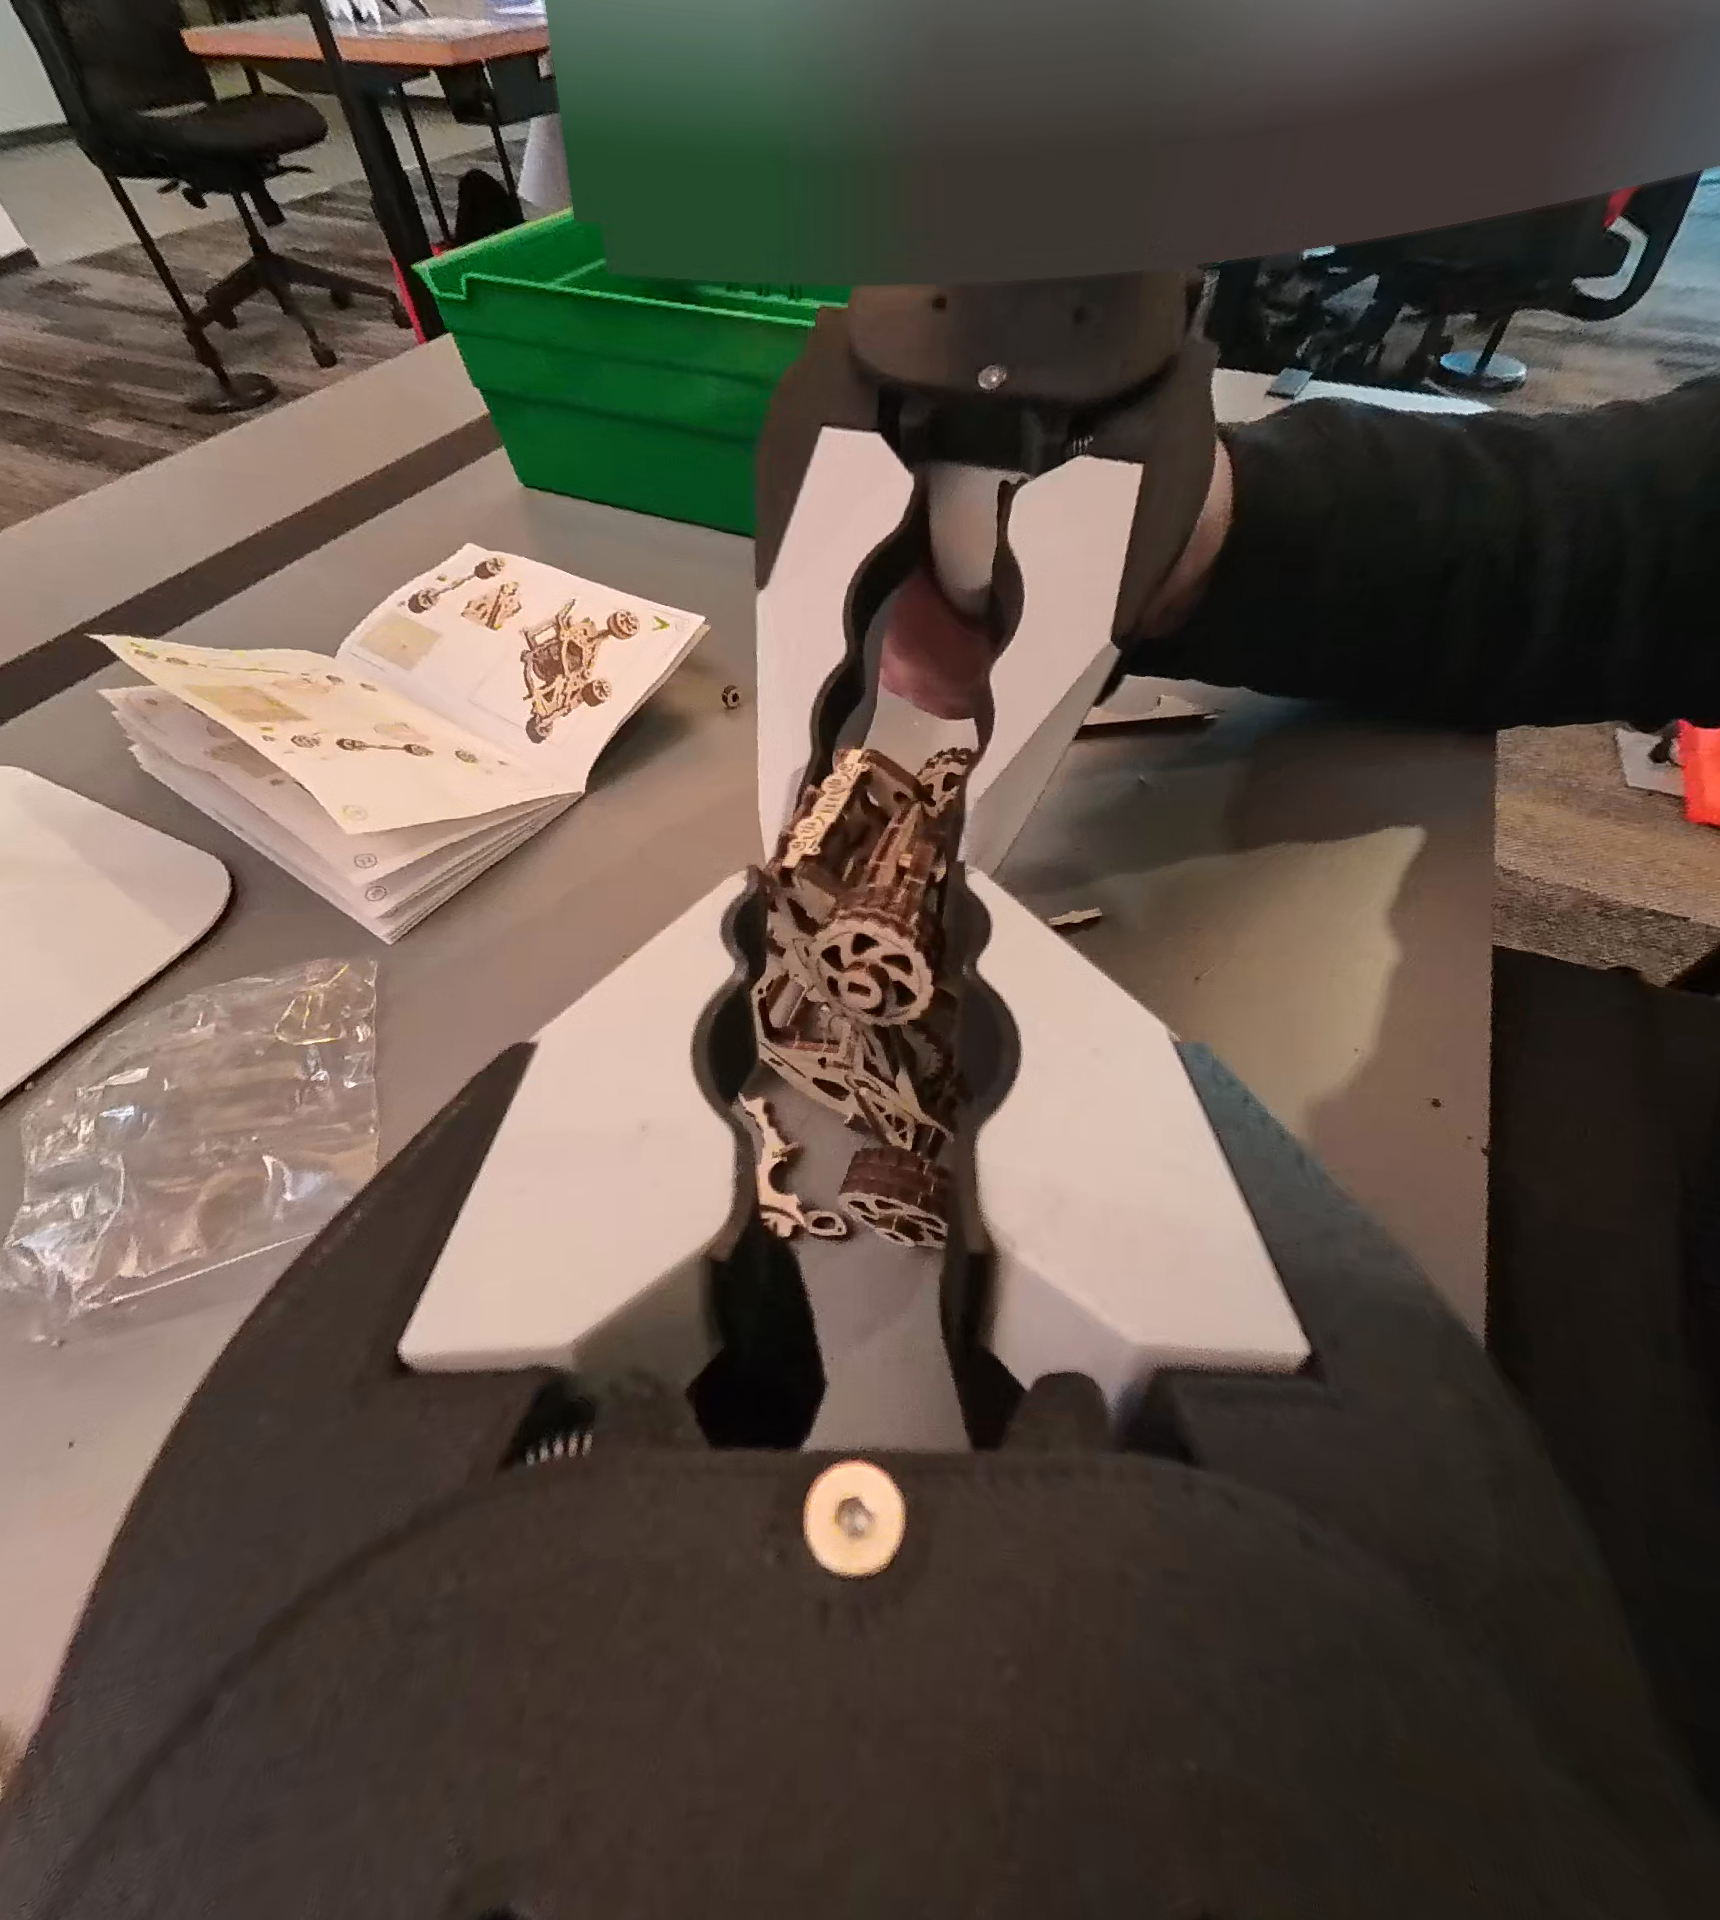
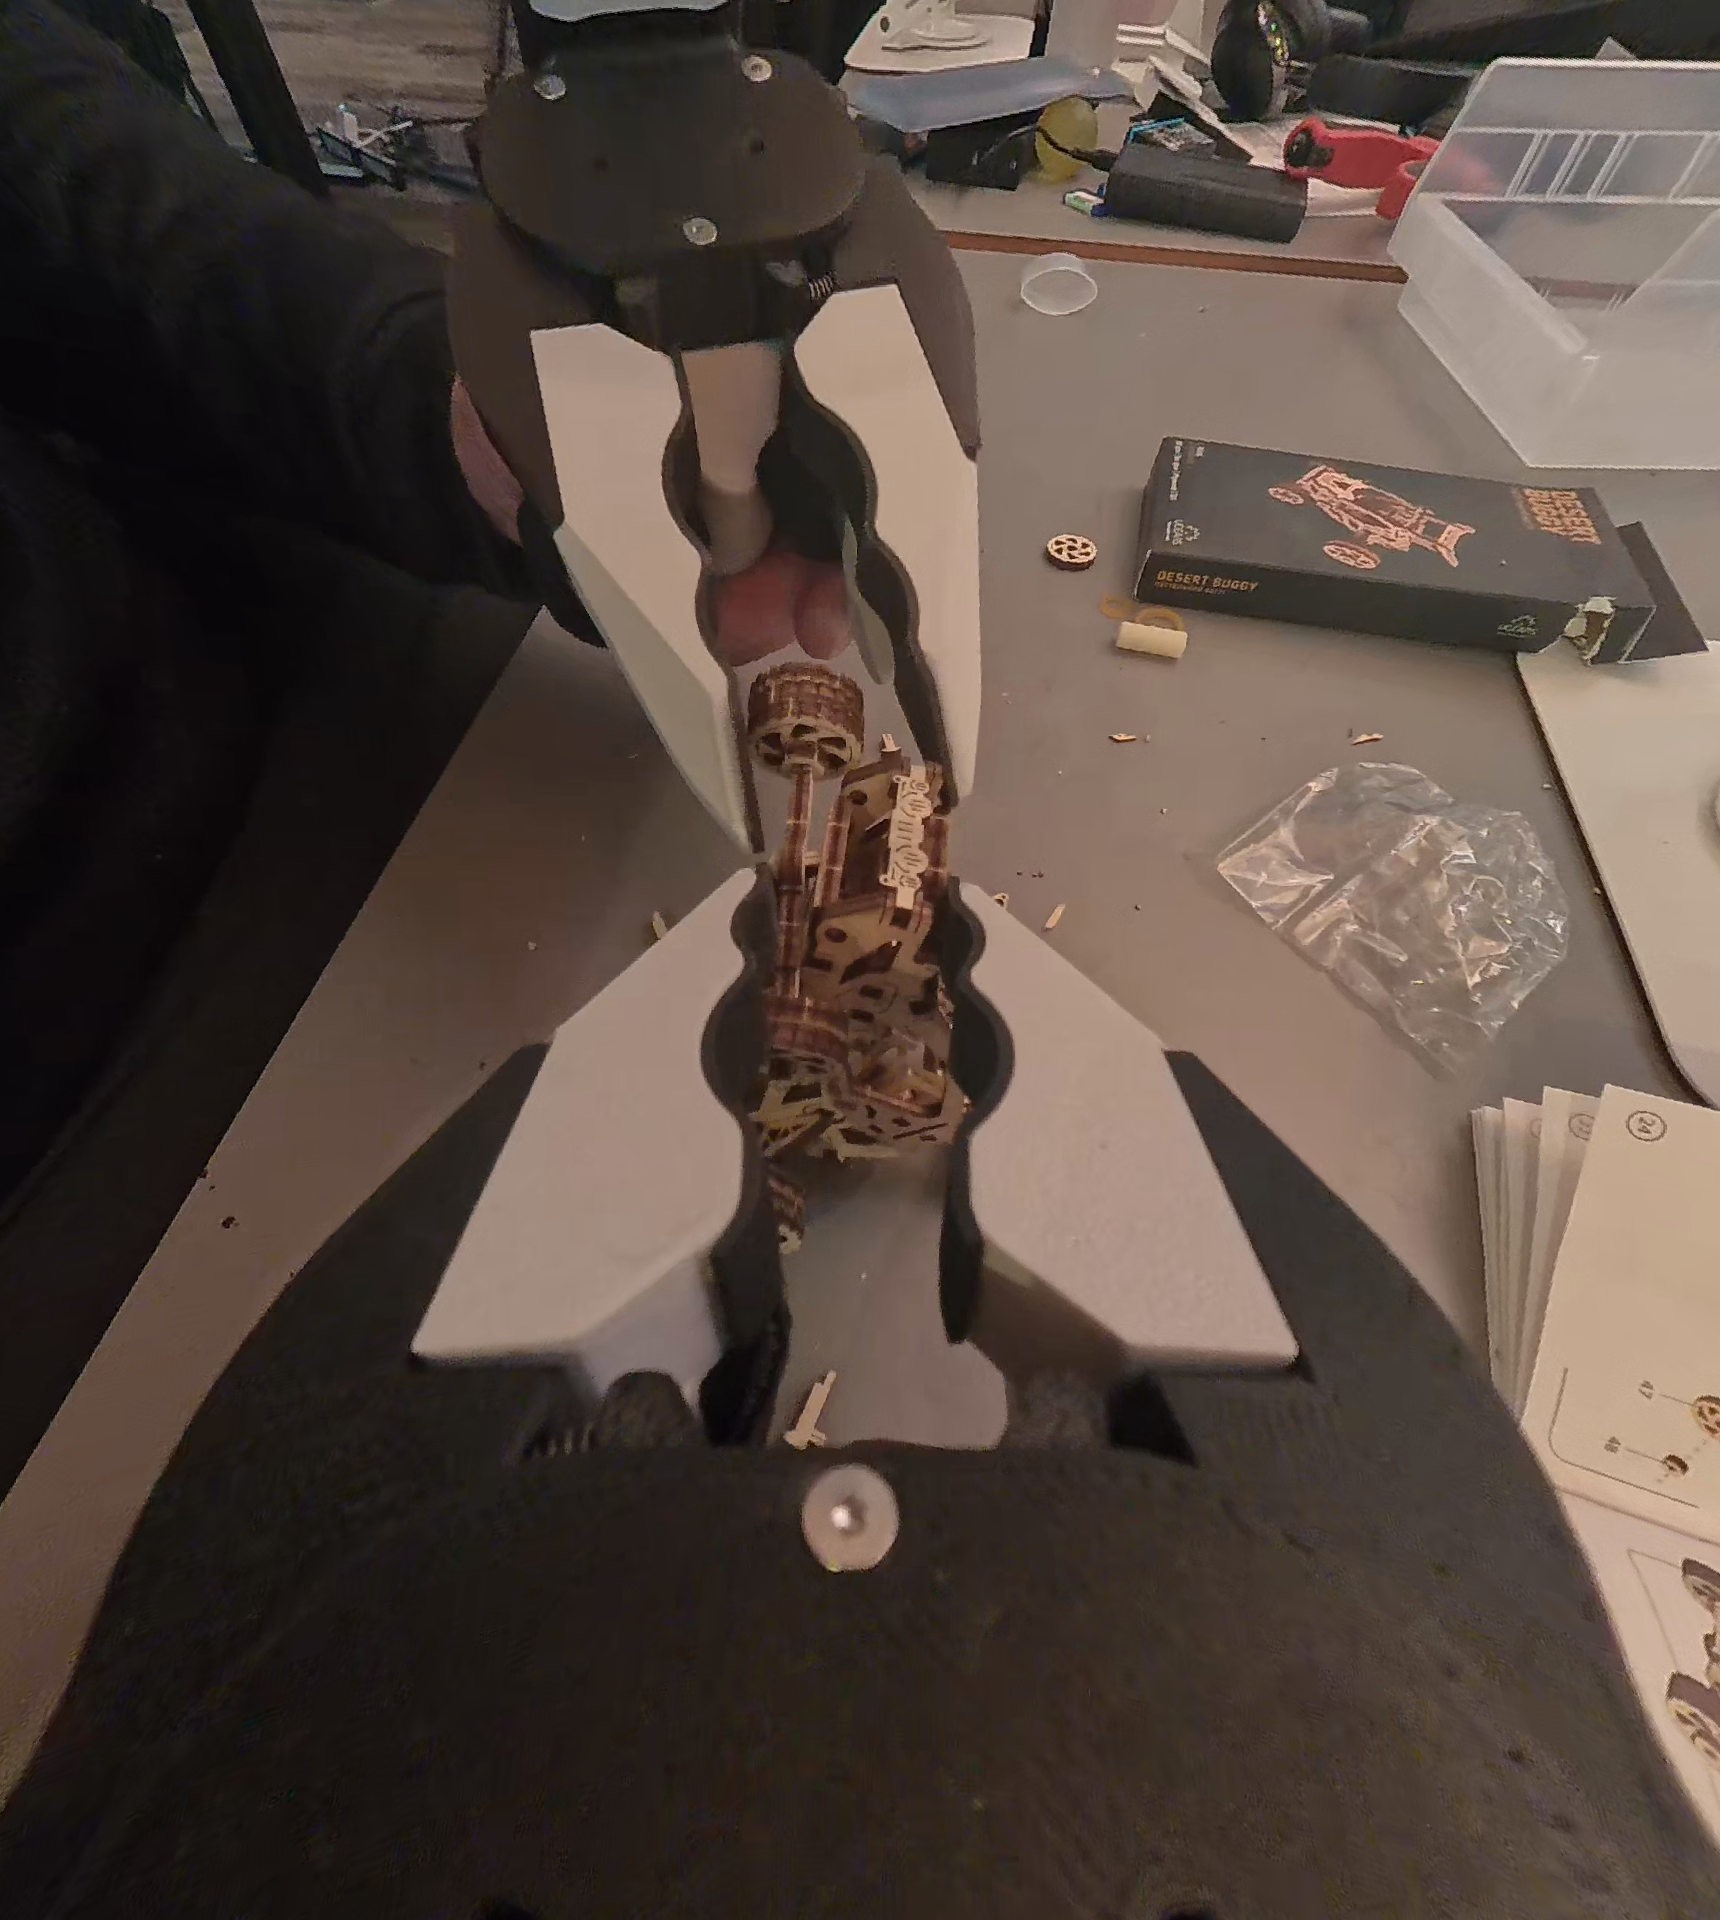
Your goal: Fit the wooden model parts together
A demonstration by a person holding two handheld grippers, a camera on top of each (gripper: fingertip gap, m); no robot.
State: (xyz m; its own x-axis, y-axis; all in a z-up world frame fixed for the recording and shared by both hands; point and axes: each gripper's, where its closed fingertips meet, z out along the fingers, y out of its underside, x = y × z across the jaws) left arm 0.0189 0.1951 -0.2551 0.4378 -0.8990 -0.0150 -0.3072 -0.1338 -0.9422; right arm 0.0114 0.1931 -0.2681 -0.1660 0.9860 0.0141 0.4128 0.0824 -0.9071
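I am gripping the wooden model (image 1: 851, 971) with my left gripper (image 1: 856, 935). My right gripper (image 2: 851, 935) is clamping it too (opposite end), above the grey table (image 2: 1199, 831).

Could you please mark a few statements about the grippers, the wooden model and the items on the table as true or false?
1. Both the left hand-held gripper and the right hand-held gripper close on the wooden model. True.
2. The instruction booklet lies closed on the table. False: it lies open, with pictured pages showing.
3. A green bin stands on the table beyond the booklet. True.
4. The dark model box stands upright. False: it lies flat, one end flap open.
5. A loose wooden wheel lies on the table beside the box. True.
6. The clear plastic bag lies inside the green bin. False: it lies on the table.
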